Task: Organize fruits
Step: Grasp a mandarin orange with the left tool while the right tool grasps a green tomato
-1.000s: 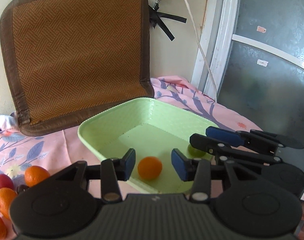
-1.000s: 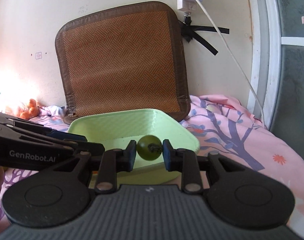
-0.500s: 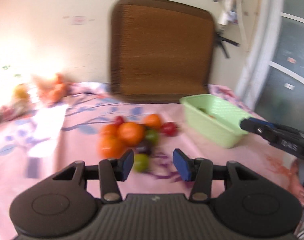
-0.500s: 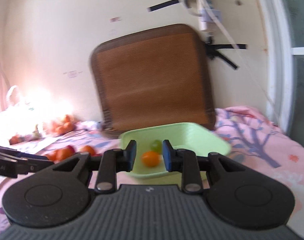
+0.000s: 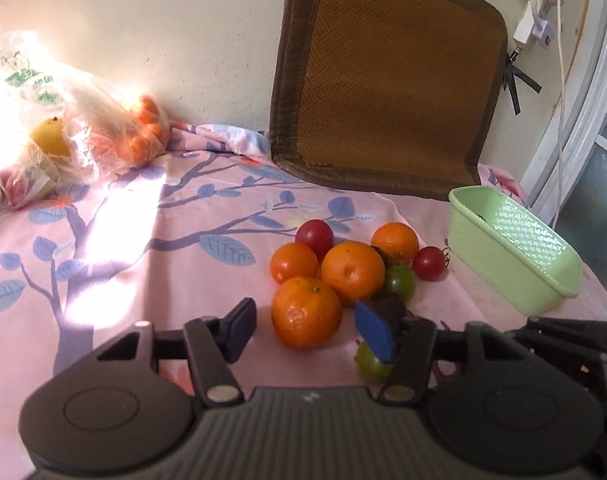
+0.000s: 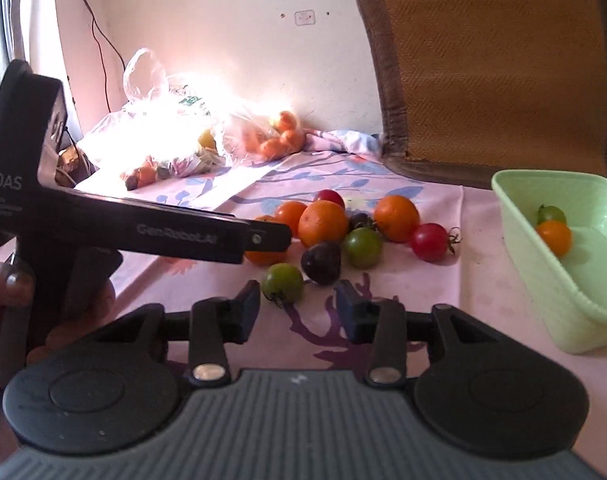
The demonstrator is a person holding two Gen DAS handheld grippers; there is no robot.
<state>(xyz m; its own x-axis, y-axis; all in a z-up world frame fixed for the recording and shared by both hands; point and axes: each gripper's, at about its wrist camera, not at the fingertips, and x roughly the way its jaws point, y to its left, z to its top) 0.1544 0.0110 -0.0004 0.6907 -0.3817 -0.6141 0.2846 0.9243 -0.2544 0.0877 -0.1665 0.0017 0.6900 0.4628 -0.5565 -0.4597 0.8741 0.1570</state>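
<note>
Pink cloth printed with blue-leafed purple branches (image 5: 151,248) covers the whole work surface, with a woven brown seat mat (image 5: 387,76) propped upright against the cream wall at the back. A sunlit plastic bag of fruit (image 6: 175,136) sits at the far left against that wall (glare hides most of its contents). The pale green basket (image 6: 559,280) stands at the right edge of the cloth, well apart from the bag, and holds a small orange fruit (image 6: 554,237) with a green tomato (image 6: 551,213) just behind it. The loose fruit pile (image 5: 343,268) lies on the cloth between bag and basket, near the basket: several oranges packed together, red tomatoes at the back and right, green and dark ones at the front. The left gripper (image 5: 309,334) hovers over the near edge of the pile, its jaws opening and standing moderately apart; the nearest orange (image 5: 306,312) sits in the gap beyond them, untouched by the blue pads. The right gripper (image 6: 298,317) points at the pile's front, its jaws also opening, with nothing between them; a green tomato (image 6: 282,282) lies just ahead of its left finger, beside a dark purple tomato (image 6: 321,262). A person's hand (image 6: 11,300) grips the left tool's handle.
</note>
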